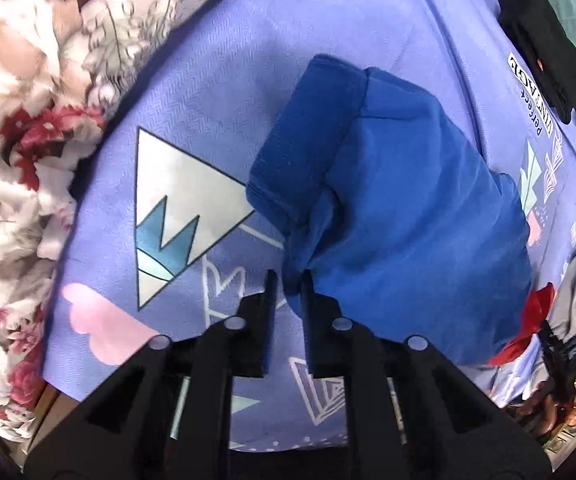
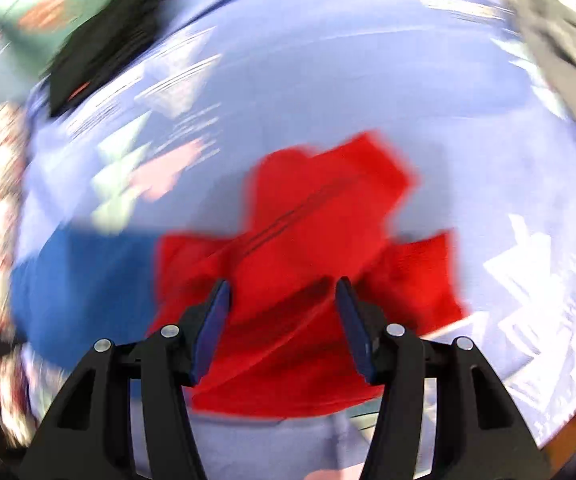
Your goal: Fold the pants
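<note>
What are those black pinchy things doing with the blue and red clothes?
A person holds two black grippers over a lilac patterned bedsheet. The left gripper is pinched shut on a bunched edge of the blue fabric pants. The right gripper hangs open above the crumpled red fabric garment, not holding it.

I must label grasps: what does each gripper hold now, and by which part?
Left gripper pinches a bunched edge of the blue garment. Right gripper is open above the red garment, holding nothing.
</note>
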Available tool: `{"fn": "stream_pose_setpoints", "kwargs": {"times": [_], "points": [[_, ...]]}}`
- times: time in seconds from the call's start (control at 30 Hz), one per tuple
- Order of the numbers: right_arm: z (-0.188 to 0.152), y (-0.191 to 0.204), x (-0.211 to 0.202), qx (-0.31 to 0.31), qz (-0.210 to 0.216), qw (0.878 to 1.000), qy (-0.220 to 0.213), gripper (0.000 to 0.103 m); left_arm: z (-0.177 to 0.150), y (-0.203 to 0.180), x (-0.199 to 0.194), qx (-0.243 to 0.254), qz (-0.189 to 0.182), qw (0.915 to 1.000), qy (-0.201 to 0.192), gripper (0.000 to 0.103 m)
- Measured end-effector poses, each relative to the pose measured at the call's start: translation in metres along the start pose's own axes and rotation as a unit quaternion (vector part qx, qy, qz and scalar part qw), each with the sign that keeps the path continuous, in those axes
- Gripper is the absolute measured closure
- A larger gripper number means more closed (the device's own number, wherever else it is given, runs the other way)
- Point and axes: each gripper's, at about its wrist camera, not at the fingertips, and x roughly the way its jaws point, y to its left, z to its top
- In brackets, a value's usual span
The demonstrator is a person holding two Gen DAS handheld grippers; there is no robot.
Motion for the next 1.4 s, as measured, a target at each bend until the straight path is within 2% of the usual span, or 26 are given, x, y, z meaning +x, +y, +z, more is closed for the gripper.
{"fn": "stream_pose_setpoints", "kwargs": {"times": [0.1,0.17,0.23,0.33,0.4,0.5,0.57,0.6,0.63,0.7,0.77,0.83,0.9,1.0,1.03,1.13,1.23,1.27,1.3,1.37,1.4], "points": [[0.007,-0.026,-0.008,0.057,0.009,0.998,-0.008,0.047,-0.002,-0.016,-0.02,0.041,0.015,0.9981,-0.045,0.067],[0.008,-0.036,-0.007,0.076,0.018,0.997,0.002,0.047,-0.003,-0.03,-0.035,0.068,0.025,0.9946,-0.074,0.063],[0.006,-0.044,-0.004,0.089,0.032,0.995,0.008,0.047,-0.008,-0.048,-0.046,0.104,0.03,0.9884,-0.106,0.051],[0.0,-0.044,0.001,0.099,0.042,0.994,0.019,0.047,-0.014,-0.073,-0.049,0.149,0.02,0.9796,-0.134,0.035],[0.0,-0.037,0.009,0.094,0.058,0.994,0.016,0.048,-0.017,-0.087,-0.04,0.166,0.02,0.9778,-0.126,0.033],[0.003,-0.031,0.024,0.105,0.085,0.99,0.023,0.049,-0.017,-0.093,-0.017,0.159,0.011,0.9836,-0.085,0.033],[0.006,-0.031,0.038,0.12,0.087,0.988,0.032,0.05,-0.018,-0.095,-0.001,0.146,0.002,0.9875,-0.058,0.033],[0.007,-0.031,0.042,0.125,0.089,0.988,0.033,0.053,-0.021,-0.093,0.005,0.146,0.002,0.988,-0.052,0.033],[0.008,-0.032,0.046,0.133,0.092,0.986,0.032,0.059,-0.022,-0.09,0.014,0.147,0.008,0.9883,-0.042,0.033],[0.01,-0.033,0.046,0.151,0.087,0.984,0.026,0.086,-0.022,-0.091,0.029,0.145,0.024,0.9887,-0.031,0.033],[0.011,-0.032,0.028,0.162,0.106,0.981,0.0,0.098,-0.02,-0.087,0.04,0.136,0.03,0.9901,-0.021,0.033],[0.013,-0.026,0.004,0.152,0.107,0.982,-0.021,0.098,-0.019,-0.085,0.044,0.135,0.034,0.9902,-0.016,0.033],[0.01,-0.023,-0.035,0.144,0.126,0.98,-0.047,0.098,-0.017,-0.089,0.046,0.14,0.038,0.9893,-0.012,0.033],[-0.007,-0.025,-0.077,0.13,0.146,0.978,-0.074,0.098,-0.015,-0.091,0.047,0.148,0.04,0.9881,-0.006,0.033],[-0.014,-0.027,-0.081,0.126,0.134,0.98,-0.074,0.098,-0.014,-0.092,0.048,0.148,0.038,0.9883,-0.004,0.033],[-0.038,-0.043,-0.054,0.125,0.06,0.99,-0.032,0.098,-0.013,-0.09,0.047,0.159,0.037,0.9866,0.001,0.033],[-0.059,-0.063,0.001,0.133,0.012,0.99,0.04,0.094,-0.016,-0.09,0.045,0.172,0.042,0.9842,0.001,0.033],[-0.061,-0.067,0.003,0.144,0.009,0.989,0.037,0.084,-0.016,-0.09,0.044,0.175,0.042,0.9837,0.0,0.033],[-0.062,-0.07,0.0,0.155,0.009,0.987,0.03,0.058,-0.017,-0.094,0.044,0.176,0.043,0.9835,-0.002,0.033],[-0.064,-0.077,-0.021,0.173,0.016,0.985,-0.02,0.039,-0.019,-0.093,0.038,0.182,0.046,0.9822,-0.012,0.033],[-0.063,-0.079,-0.028,0.167,0.016,0.985,-0.039,0.038,-0.021,-0.095,0.035,0.182,0.049,0.9819,-0.015,0.033]]}}
